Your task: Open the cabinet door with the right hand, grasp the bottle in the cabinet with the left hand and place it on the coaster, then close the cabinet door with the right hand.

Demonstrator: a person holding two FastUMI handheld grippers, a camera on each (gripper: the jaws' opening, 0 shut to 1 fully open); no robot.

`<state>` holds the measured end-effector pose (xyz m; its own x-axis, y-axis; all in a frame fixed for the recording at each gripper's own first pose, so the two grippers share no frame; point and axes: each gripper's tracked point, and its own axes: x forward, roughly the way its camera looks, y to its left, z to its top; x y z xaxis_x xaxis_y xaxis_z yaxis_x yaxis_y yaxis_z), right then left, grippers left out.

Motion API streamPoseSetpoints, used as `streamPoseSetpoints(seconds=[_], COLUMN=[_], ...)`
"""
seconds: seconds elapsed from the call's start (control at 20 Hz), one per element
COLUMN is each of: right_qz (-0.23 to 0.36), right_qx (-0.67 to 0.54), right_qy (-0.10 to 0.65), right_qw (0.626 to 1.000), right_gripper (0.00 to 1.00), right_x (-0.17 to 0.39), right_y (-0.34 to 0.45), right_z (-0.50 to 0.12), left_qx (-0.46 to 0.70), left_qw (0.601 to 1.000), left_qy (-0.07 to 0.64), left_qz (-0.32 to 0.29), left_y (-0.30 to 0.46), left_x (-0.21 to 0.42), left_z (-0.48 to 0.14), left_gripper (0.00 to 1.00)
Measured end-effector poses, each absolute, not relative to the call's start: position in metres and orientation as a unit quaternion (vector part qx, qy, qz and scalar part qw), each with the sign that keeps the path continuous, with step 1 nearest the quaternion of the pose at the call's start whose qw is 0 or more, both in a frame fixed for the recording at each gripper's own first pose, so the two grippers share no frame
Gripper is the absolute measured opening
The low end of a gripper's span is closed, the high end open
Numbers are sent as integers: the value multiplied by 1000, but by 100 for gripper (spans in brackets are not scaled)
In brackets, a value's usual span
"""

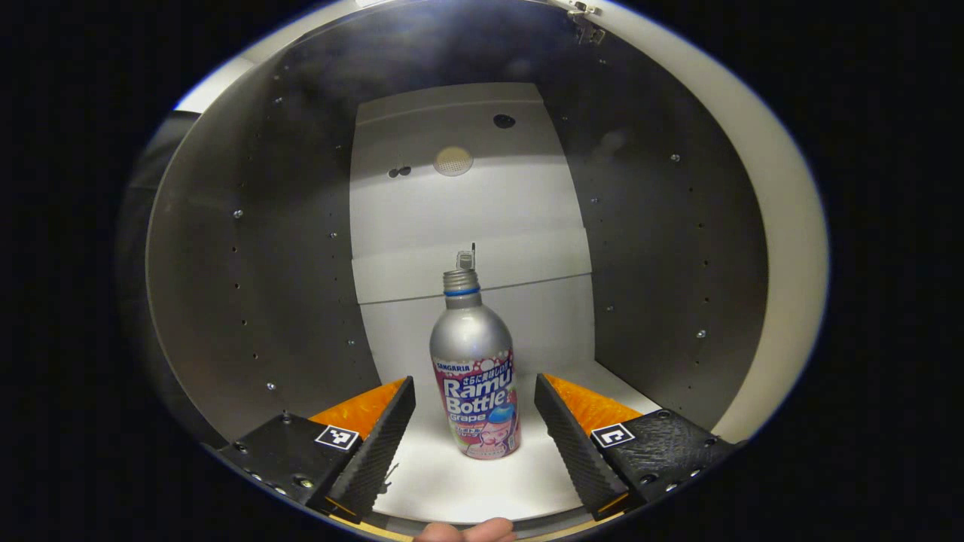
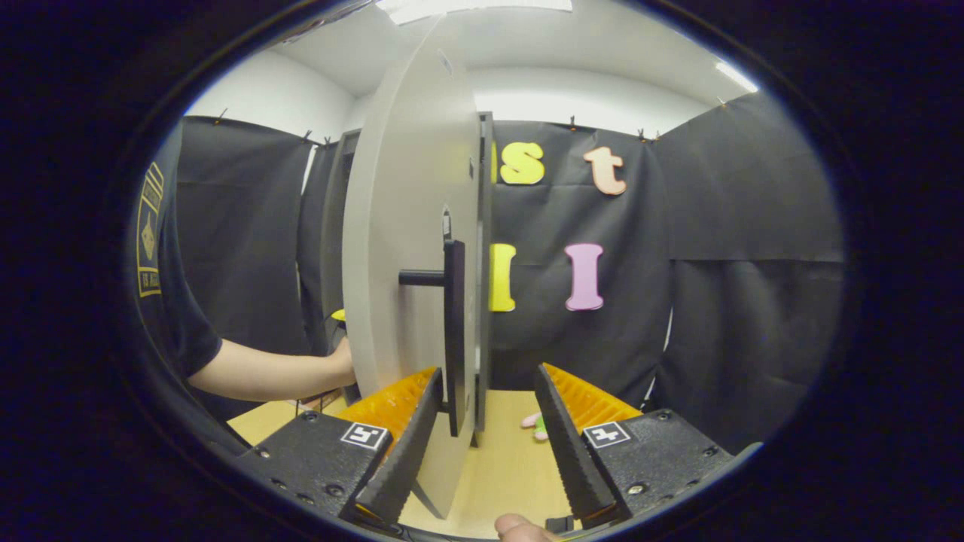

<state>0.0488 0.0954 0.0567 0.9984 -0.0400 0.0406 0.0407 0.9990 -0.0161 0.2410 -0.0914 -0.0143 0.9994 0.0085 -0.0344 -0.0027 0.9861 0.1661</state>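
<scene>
In the left gripper view, the left claw (image 1: pixel 474 429) stands wide open inside the grey-walled cabinet (image 1: pixel 256 286), its two fingers flanking, not touching, one silver aluminium bottle (image 1: pixel 474 376). The bottle stands upright on the cabinet's white floor, capless, its pink label reading "SANGARIA", "Ramu Bottle" and "Grape".

In the right gripper view, the right claw (image 2: pixel 486 429) is also spread wide, with the single black bar handle (image 2: pixel 454 331) of the pale grey cabinet door (image 2: pixel 407 241) between its fingers; contact cannot be judged. The door stands open above the light wooden table (image 2: pixel 504 467). A person's forearm (image 2: pixel 271 373) reaches behind the door.
</scene>
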Motion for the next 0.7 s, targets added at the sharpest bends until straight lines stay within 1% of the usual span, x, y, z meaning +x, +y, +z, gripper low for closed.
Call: streamPoseSetpoints(seconds=[0.1,0.15,0.2,0.25,0.35,0.45,0.5,0.55,0.6,0.65,0.7], right_qz=[-44,-35,-30,-28,-30,-33,-32,-33,-35,-37,-38], right_qx=[1,10,18,18,12,14,17,15,12,9,7], right_qy=[-28,-25,-27,-28,-29,-29,-28,-27,-27,-25,-24], right_qw=[999,999,999,999,999,999,999,999,999,999,999], right_gripper=[81,81,79,82,84,84,82,84,84,84,84], right_x=[52,54,55,56,55,56,55,55,55,55,55], right_y=[81,82,84,86,82,83,85,83,82,81,81], right_z=[56,53,54,55,55,56,55,54,55,55,54], left_qx=[65,64,65,67,69,60,51,47,45,41,37], left_qw=[997,997,997,997,996,996,996,996,996,996,996], left_qy=[29,32,32,36,55,71,75,75,70,71,73], left_qz=[-13,-15,-14,-15,-13,-6,-11,-14,-18,-24,-28], left_y=[-97,-96,-95,-96,-99,-98,-100,-104,-107,-110,-109], left_x=[248,252,256,261,268,276,278,278,278,279,277], left_z=[-18,-20,-21,-23,-31,-37,-40,-39,-38,-39,-39], left_gripper=[96,96,96,96,96,96,96,95,90,80,80])
